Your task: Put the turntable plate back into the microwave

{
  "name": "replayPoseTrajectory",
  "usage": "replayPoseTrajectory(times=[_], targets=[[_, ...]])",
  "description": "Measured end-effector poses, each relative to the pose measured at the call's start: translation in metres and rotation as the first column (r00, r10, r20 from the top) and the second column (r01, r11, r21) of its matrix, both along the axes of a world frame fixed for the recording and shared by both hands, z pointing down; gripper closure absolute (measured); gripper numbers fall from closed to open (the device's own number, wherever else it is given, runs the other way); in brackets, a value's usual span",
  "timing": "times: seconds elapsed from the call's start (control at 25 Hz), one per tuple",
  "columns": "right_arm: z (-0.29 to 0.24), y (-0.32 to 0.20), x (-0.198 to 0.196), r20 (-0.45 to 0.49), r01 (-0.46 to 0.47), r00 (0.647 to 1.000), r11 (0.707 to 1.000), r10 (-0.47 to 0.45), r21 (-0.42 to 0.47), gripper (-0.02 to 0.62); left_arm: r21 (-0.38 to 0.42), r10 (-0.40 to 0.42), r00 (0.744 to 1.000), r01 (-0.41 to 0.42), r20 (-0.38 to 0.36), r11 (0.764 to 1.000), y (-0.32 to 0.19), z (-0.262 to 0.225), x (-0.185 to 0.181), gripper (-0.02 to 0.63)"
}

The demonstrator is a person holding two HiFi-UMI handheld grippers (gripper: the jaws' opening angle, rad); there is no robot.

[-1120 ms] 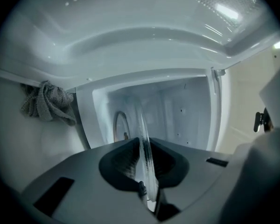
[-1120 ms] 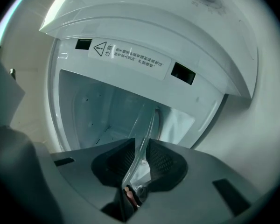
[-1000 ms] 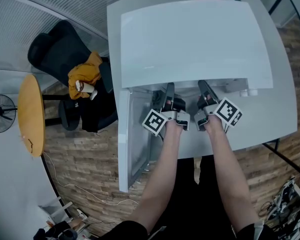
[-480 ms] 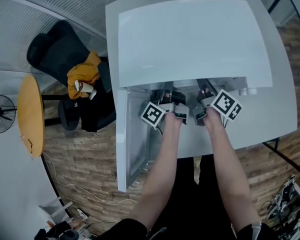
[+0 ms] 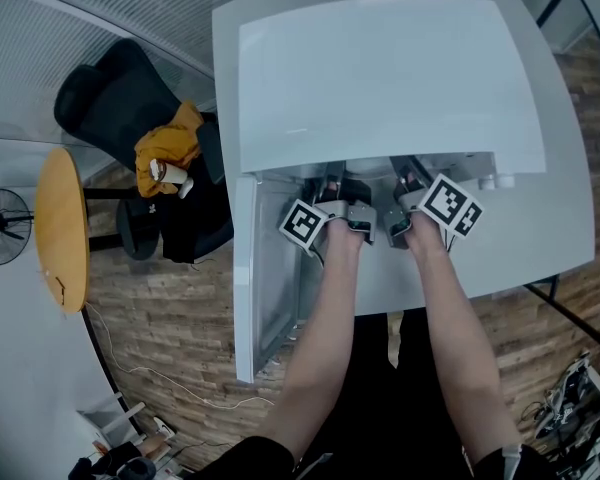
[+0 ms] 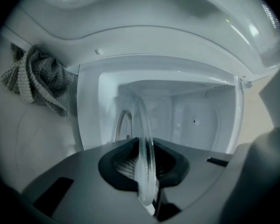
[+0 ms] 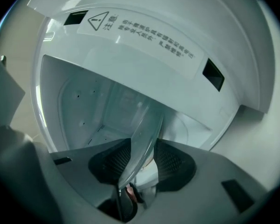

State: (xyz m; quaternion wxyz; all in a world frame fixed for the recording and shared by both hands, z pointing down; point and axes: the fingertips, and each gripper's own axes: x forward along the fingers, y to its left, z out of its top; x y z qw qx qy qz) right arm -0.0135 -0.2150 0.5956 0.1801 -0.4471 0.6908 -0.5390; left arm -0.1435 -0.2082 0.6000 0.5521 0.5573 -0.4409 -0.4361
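Note:
The white microwave [image 5: 380, 78] stands on the table with its door [image 5: 265, 268] swung open to the left. Both grippers reach level into its cavity [image 6: 191, 113]. The clear glass turntable plate [image 6: 142, 125] is seen edge-on between the jaws. My left gripper [image 5: 332, 183] [image 6: 144, 164] still has its pads on the rim while its jaws are opening. My right gripper [image 5: 405, 176] [image 7: 140, 160] is opening wide; the plate [image 7: 147, 129] stays between its pads, which no longer clamp it. In the head view the microwave's top hides the plate.
A grey cloth [image 6: 35, 78] hangs left of the microwave. A black chair with an orange garment [image 5: 165, 158], a round wooden table [image 5: 62, 228] and a fan [image 5: 0, 228] stand to the left. The table's edge [image 5: 570, 218] runs at the right.
Both grippers have edged slightly deeper into the microwave opening. The door has stayed open.

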Motion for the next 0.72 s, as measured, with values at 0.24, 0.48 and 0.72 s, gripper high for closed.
replayPoseTrajectory(times=[0.24,0.48,0.72], targets=[[0.007,0.013,0.002,0.016,0.017,1.000,1.000,-0.017,-0.011,0.466,-0.007,-0.005,1.000,0.004,-0.009,1.000,-0.002,0.002,0.000,0.568],[0.004,0.030,0.000,0.108,0.034,0.993,0.999,-0.037,0.032,0.486,-0.008,-0.022,1.000,0.022,-0.008,1.000,-0.003,0.001,-0.007,0.566],[0.005,0.037,-0.003,0.176,0.068,0.982,0.998,-0.068,0.006,0.532,-0.016,-0.030,1.000,0.030,-0.004,0.999,-0.002,0.002,-0.009,0.567]])
